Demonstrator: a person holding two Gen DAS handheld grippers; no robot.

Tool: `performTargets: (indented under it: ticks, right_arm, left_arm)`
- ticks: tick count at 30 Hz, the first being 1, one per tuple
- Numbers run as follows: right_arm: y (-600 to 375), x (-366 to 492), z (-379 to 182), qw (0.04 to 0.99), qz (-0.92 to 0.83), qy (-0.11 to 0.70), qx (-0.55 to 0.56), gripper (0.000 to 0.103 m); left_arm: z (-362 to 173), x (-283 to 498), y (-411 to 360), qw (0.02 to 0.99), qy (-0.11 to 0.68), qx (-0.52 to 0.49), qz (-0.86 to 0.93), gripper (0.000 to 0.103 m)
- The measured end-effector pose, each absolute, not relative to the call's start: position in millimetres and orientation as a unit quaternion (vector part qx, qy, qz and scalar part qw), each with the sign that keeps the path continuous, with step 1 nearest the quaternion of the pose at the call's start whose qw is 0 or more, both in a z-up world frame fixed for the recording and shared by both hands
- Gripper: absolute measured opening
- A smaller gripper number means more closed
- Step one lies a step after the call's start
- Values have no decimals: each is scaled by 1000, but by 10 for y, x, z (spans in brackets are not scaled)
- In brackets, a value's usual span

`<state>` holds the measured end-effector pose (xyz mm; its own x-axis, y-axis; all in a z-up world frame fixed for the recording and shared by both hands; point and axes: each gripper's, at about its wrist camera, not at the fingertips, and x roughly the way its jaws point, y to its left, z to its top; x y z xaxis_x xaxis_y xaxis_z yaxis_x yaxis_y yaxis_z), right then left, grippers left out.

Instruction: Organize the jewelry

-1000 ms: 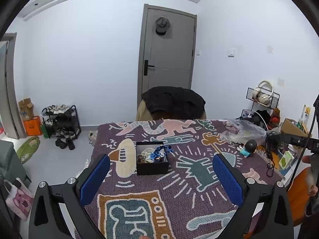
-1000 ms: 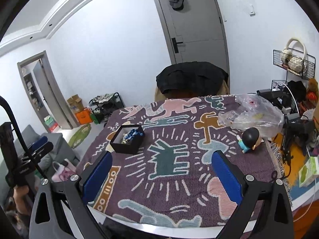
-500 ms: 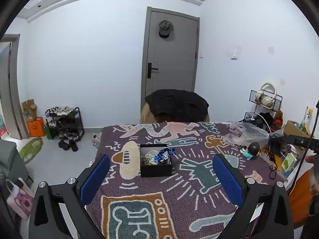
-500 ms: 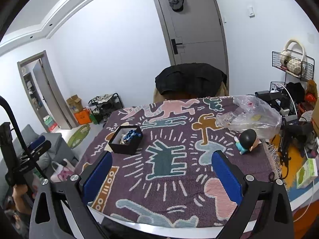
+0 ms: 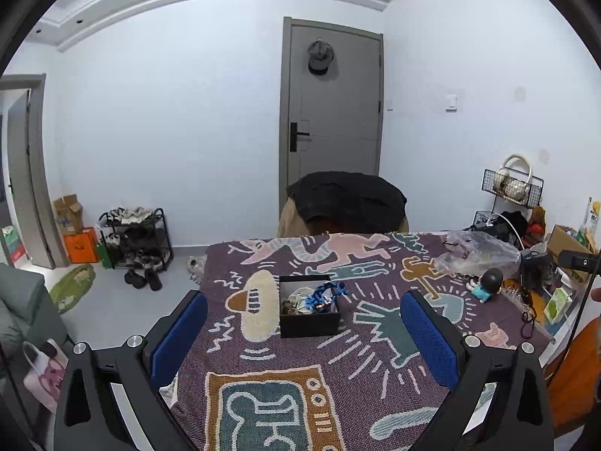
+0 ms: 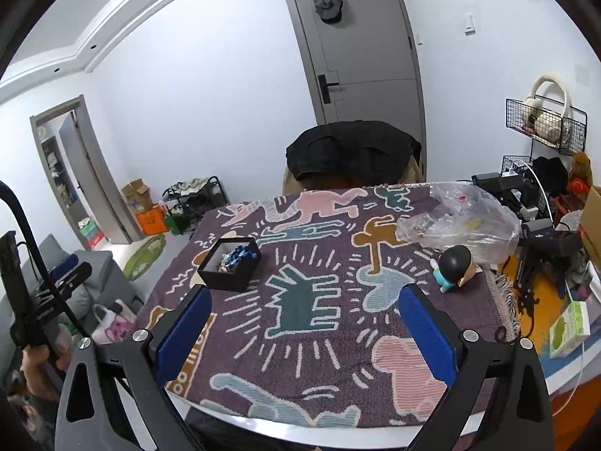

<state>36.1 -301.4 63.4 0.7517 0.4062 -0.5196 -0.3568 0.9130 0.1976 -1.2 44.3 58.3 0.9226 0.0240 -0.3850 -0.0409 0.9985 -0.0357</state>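
Woven blanket [image 5: 375,368] is covering the table; your left gripper [image 5: 304,332] and right gripper [image 6: 305,325] are hovering with fingers spread, empty. Black box [image 5: 308,310] is sitting mid-blanket, blue beads [image 5: 323,295] draping over its rim: pulling them is likely risking a snag and a dragged box.

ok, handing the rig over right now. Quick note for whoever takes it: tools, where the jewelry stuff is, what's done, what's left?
Left tool: open, empty, held above the near edge of the table, aimed at the black box.
Right tool: open, empty, held above the patterned cloth, box off to its left.
Black box: open, no lid in view, on the cloth at the table's left side. Jewelry sits in a heap inside; a blue beaded strand lies on top and drapes over the right rim.
Clear plastic bag and a small figurine at the far right.
Done: nothing visibly sorted.
Left: everything; take pieces from the box and arrange them.
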Motion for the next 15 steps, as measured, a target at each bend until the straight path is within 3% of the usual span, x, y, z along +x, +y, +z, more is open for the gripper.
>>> performTargets:
  ticks: [15]
  right_arm:
    - [-3010, 384, 620, 934, 205, 290, 40, 100]
  left_arm:
    - [582, 15, 414, 979, 201, -23, 7, 103]
